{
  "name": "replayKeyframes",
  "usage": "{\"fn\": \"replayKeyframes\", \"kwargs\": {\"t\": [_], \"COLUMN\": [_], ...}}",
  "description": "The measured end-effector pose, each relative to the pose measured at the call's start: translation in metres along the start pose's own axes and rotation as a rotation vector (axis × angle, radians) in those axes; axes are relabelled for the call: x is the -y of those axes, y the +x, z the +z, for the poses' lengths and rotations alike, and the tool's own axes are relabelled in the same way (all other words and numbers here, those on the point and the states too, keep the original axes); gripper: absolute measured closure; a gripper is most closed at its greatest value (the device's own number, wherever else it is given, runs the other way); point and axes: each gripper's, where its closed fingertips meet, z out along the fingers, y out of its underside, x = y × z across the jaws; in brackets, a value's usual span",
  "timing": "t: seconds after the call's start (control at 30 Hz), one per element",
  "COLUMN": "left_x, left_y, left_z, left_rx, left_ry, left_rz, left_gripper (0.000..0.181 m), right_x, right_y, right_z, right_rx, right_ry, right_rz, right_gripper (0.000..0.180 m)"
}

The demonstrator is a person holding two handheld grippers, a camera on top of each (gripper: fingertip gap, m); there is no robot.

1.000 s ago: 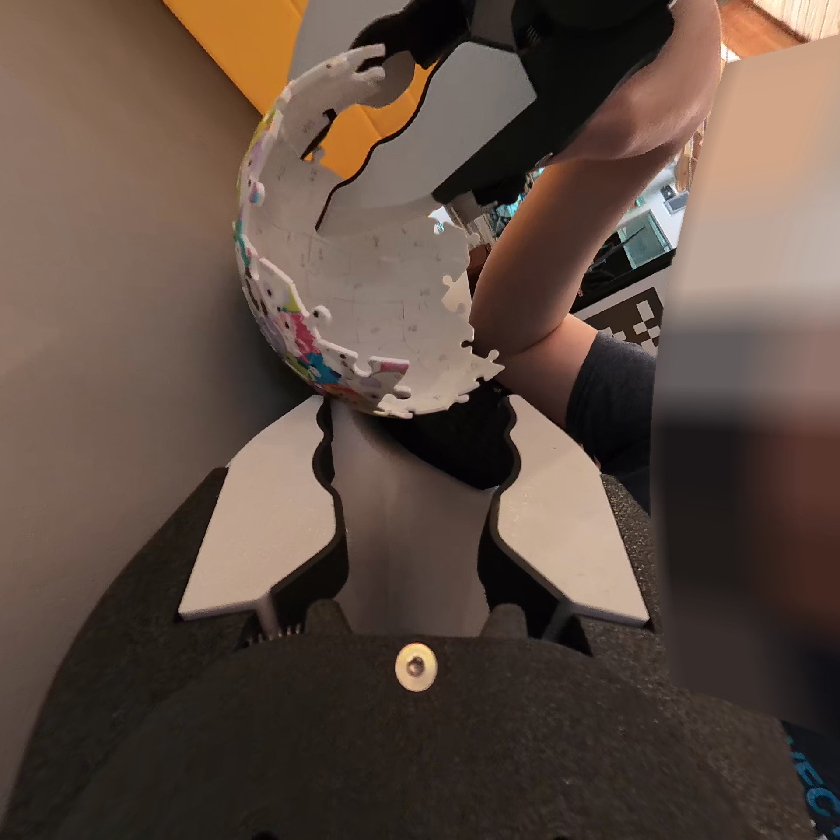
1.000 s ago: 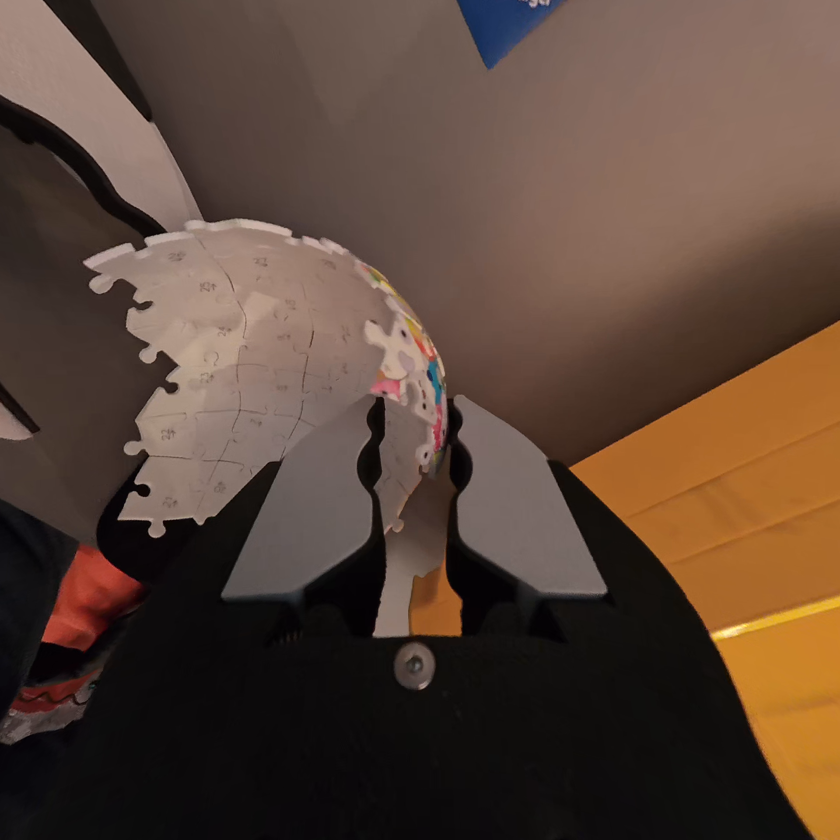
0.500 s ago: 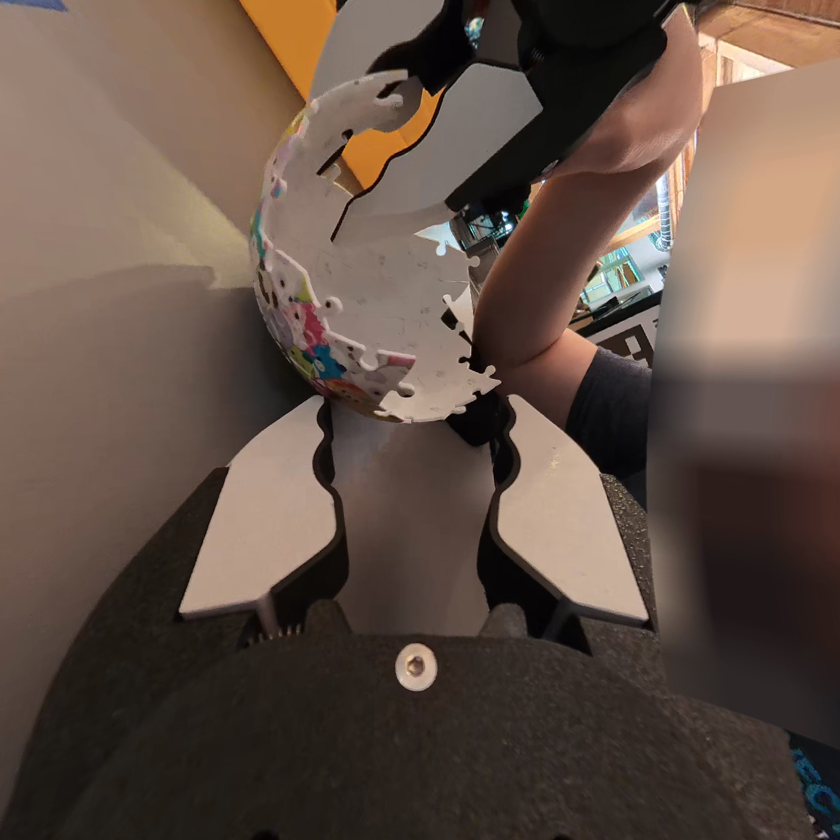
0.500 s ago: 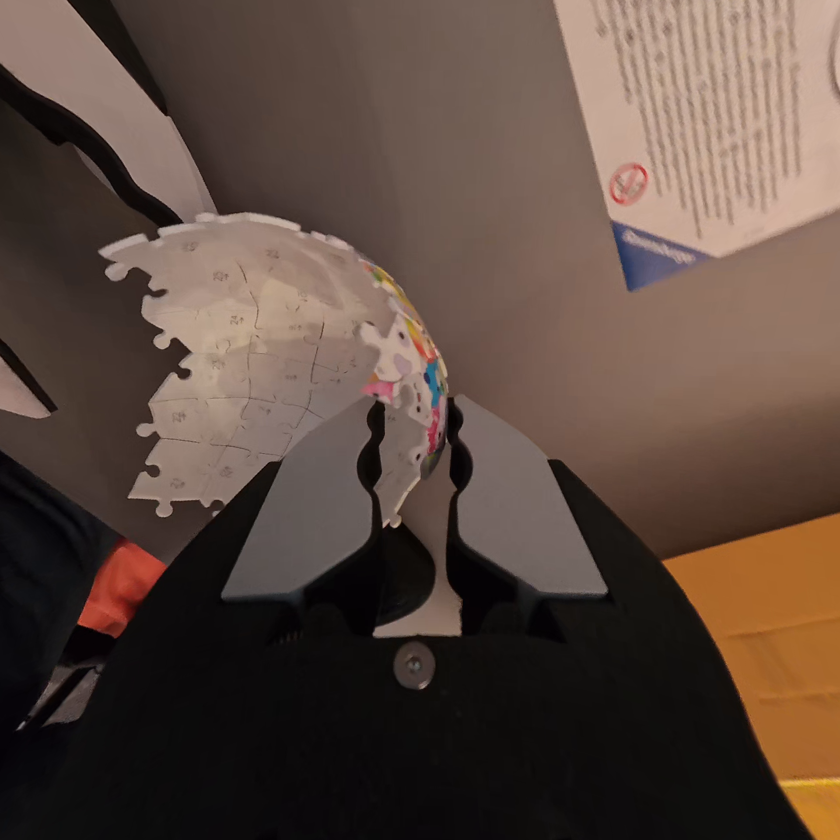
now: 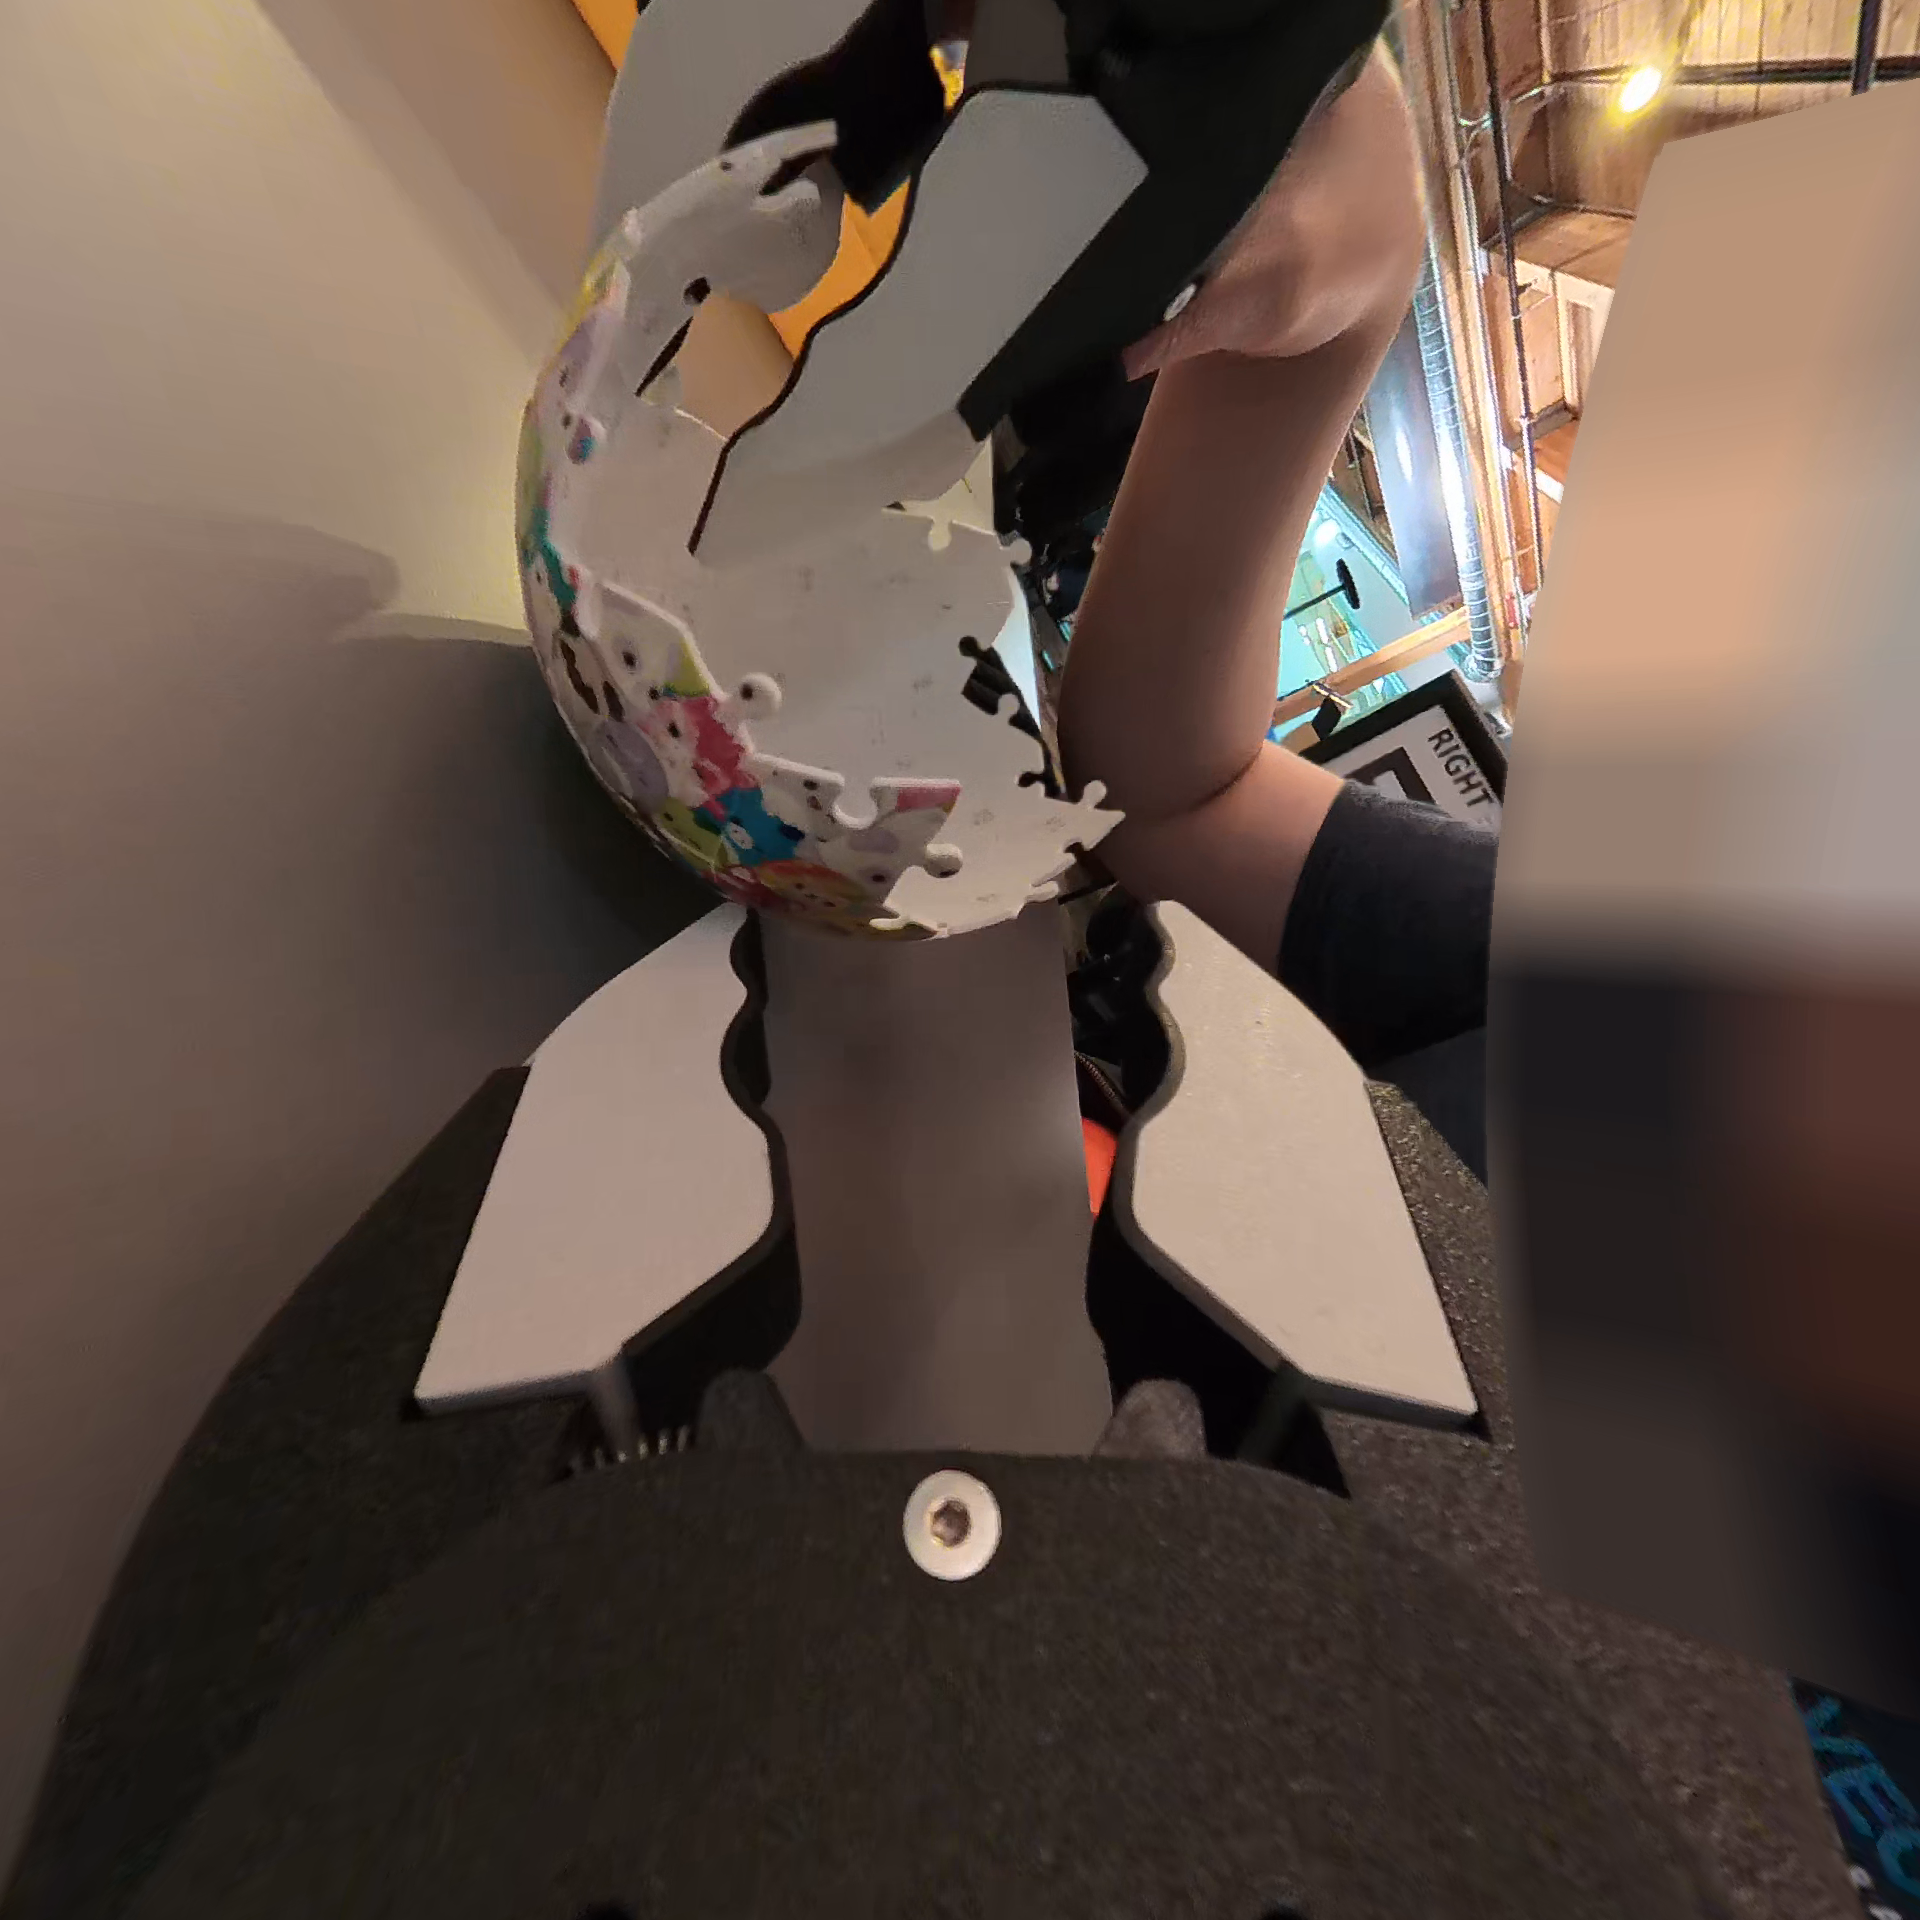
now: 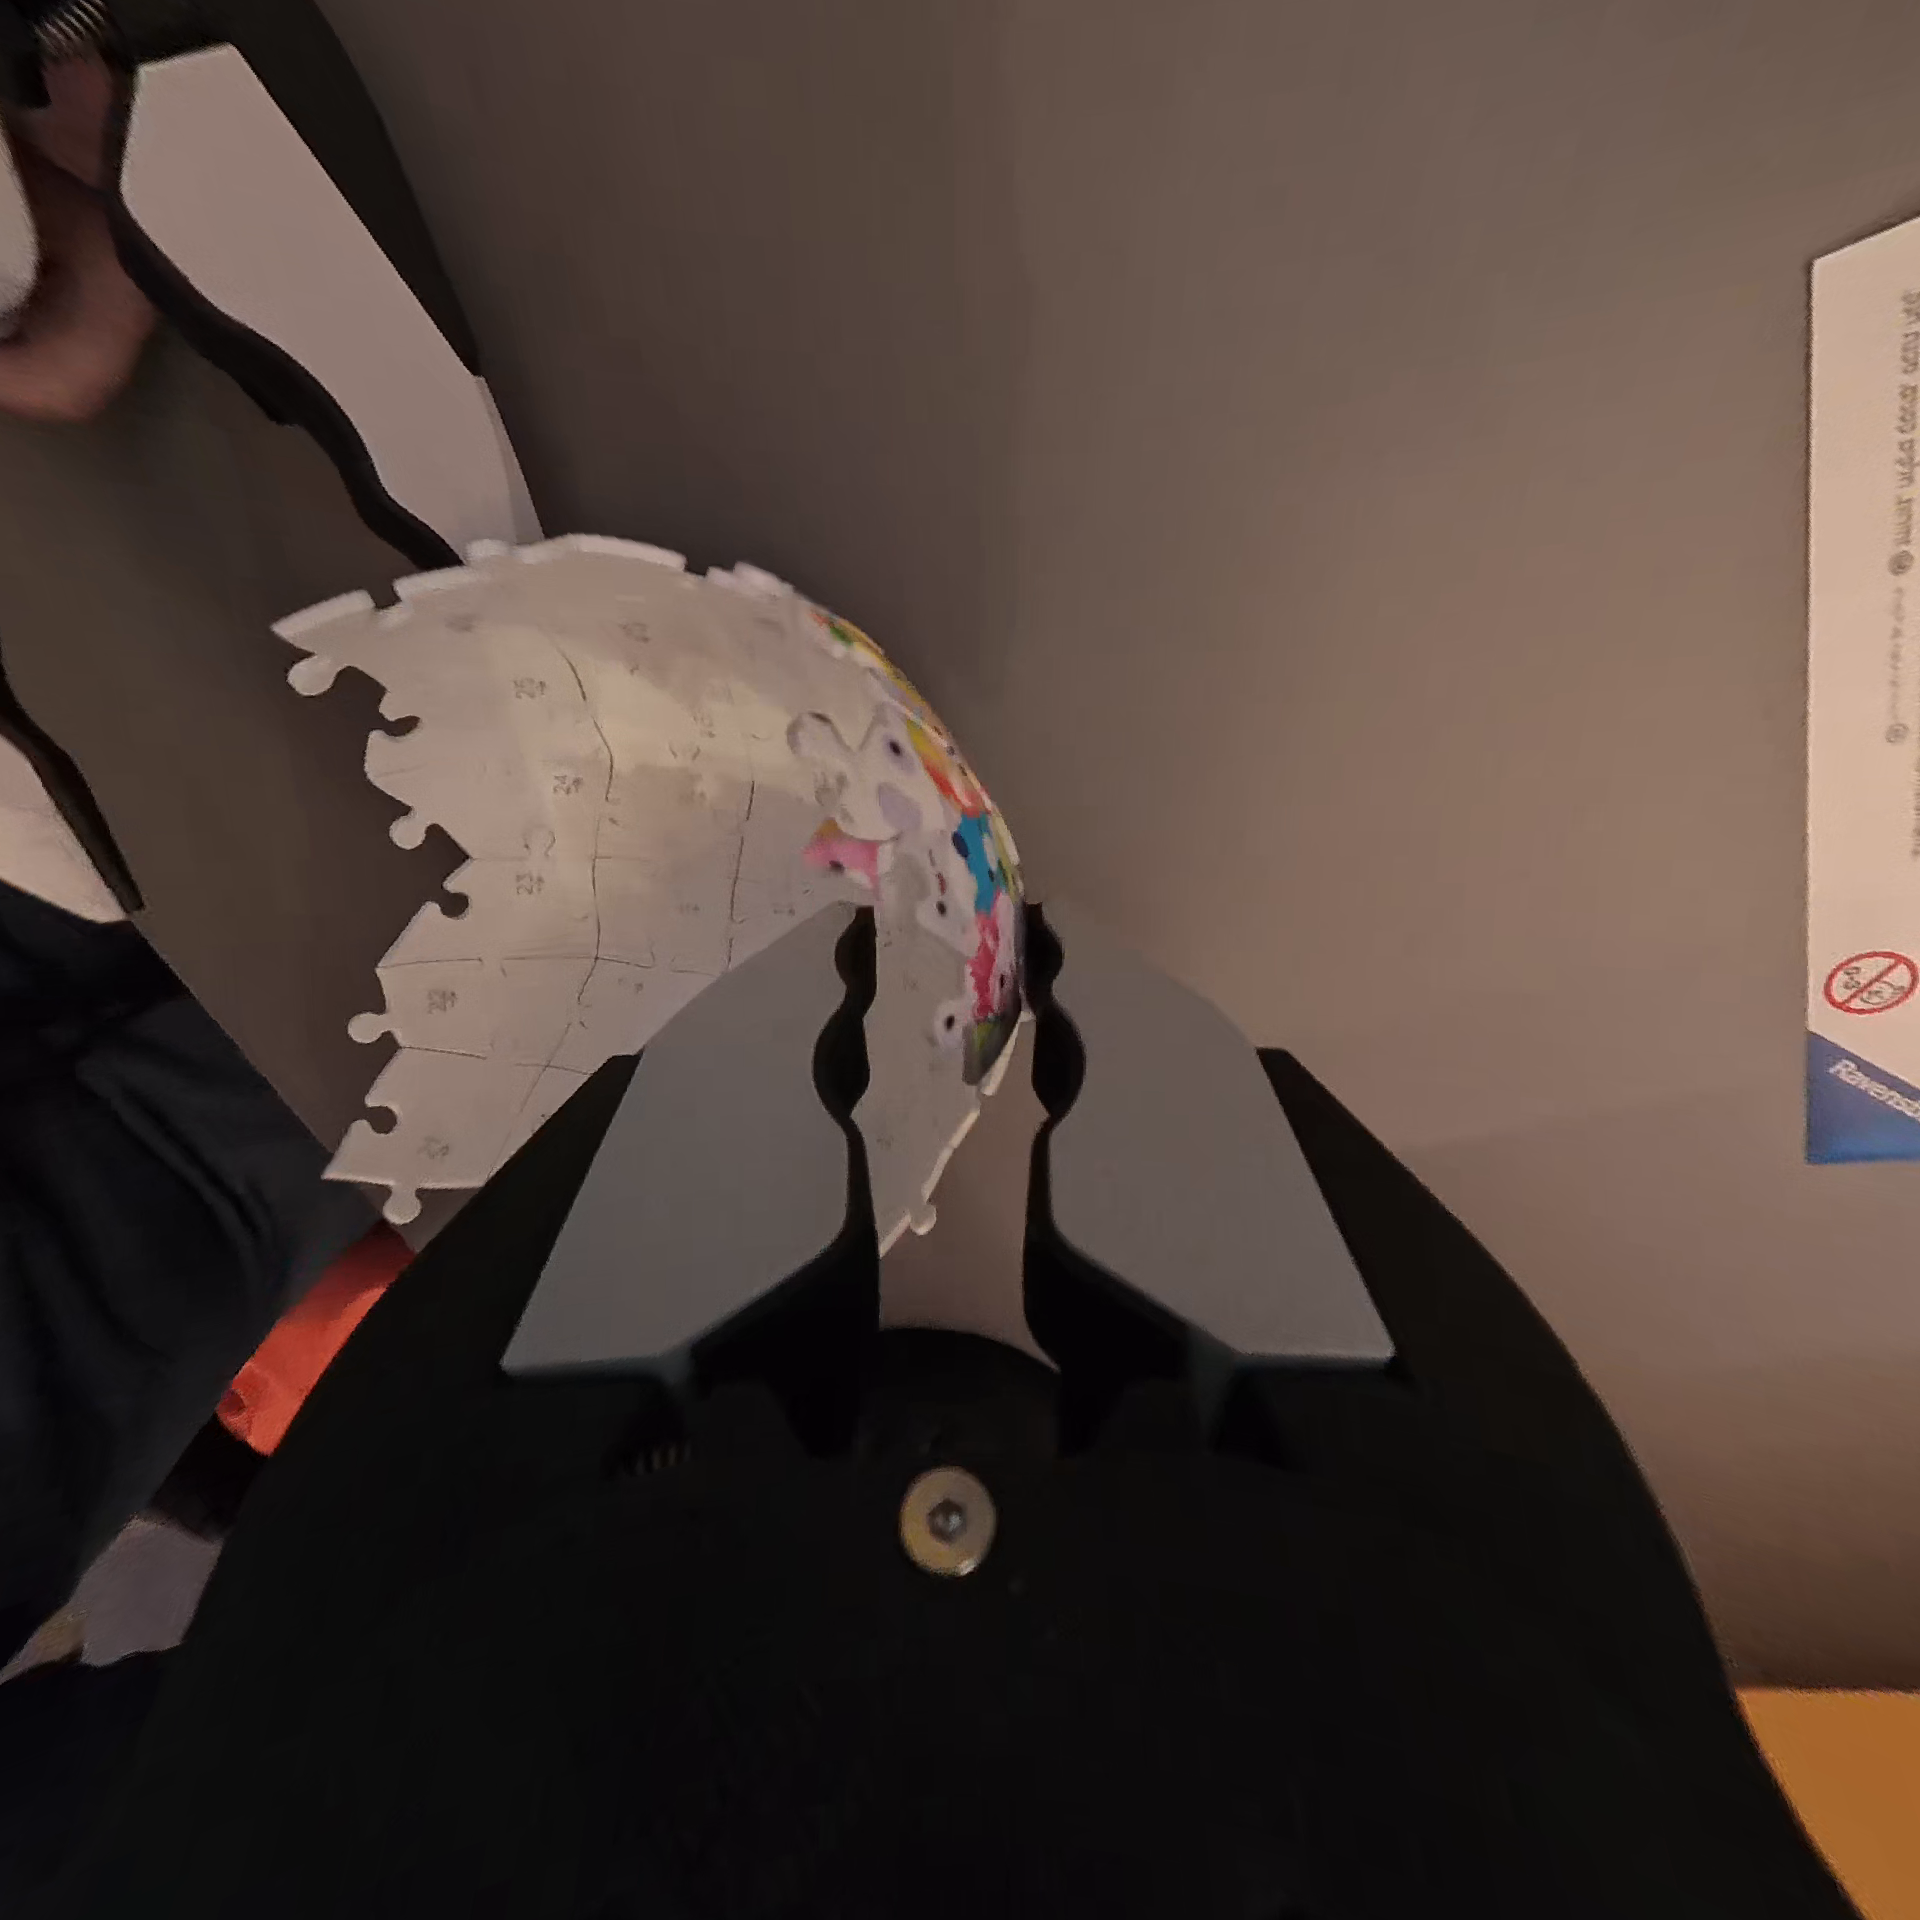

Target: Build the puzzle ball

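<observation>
White on the inside and brightly printed on the outside, the half-built puzzle ball (image 5: 790, 665) is held in the air over the grey table (image 6: 1403, 520), roughly half a shell with jagged tabbed edges. The right gripper (image 6: 940, 997) has its jaws nearly closed, pinching the shell wall at its rim, 1 finger inside and 1 on the printed outside. The left gripper (image 5: 940, 935) sits just under the shell's lower edge with its jaws wide apart and nothing between them; whether it touches the shell I cannot tell. No loose piece shows in either view. A printed paper sheet (image 6: 1865, 675) lies on the table to the right. To do this step well, I would keep the right grip light so the thin wall does not buckle or pop a seam, and bring the left jaws up slowly to steady the open rim, bracing against joined pieces, not single tabs.
</observation>
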Motion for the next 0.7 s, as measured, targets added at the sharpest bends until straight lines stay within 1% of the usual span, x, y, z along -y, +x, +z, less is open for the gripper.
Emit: {"fn": "replayKeyframes", "kwargs": {"t": [0.1,0.23,0.4,0.53,0.63,0.7], "left_x": [0.002,0.006,0.007,0.004,0.004,0.004], "left_y": [0.002,0.003,0.003,0.002,0.003,0.002], "left_z": [0.001,0.006,0.015,0.018,0.02,0.022], "left_rx": [-0.015,-0.021,-0.03,-0.013,-0.014,-0.008], "left_ry": [0.0,0.008,0.015,-0.003,-0.002,-0.006], "left_rz": [0.02,0.035,0.023,0.031,0.034,0.039], "left_gripper": [0.115,0.116,0.118,0.118,0.119,0.119], "right_x": [0.0,0.003,-0.006,-0.007,-0.006,-0.005], "right_y": [0.002,0.004,0.014,0.015,0.015,0.019], "right_z": [-0.004,-0.016,-0.028,-0.038,-0.039,-0.035], "right_rx": [0.001,0.019,-0.021,0.016,0.047,0.029], "right_ry": [0.074,0.22,0.325,0.436,0.458,0.433], "right_rz": [-0.007,-0.055,-0.127,-0.177,-0.251,-0.29], "right_gripper": [0.151,0.151,0.151,0.154,0.154,0.148]}}
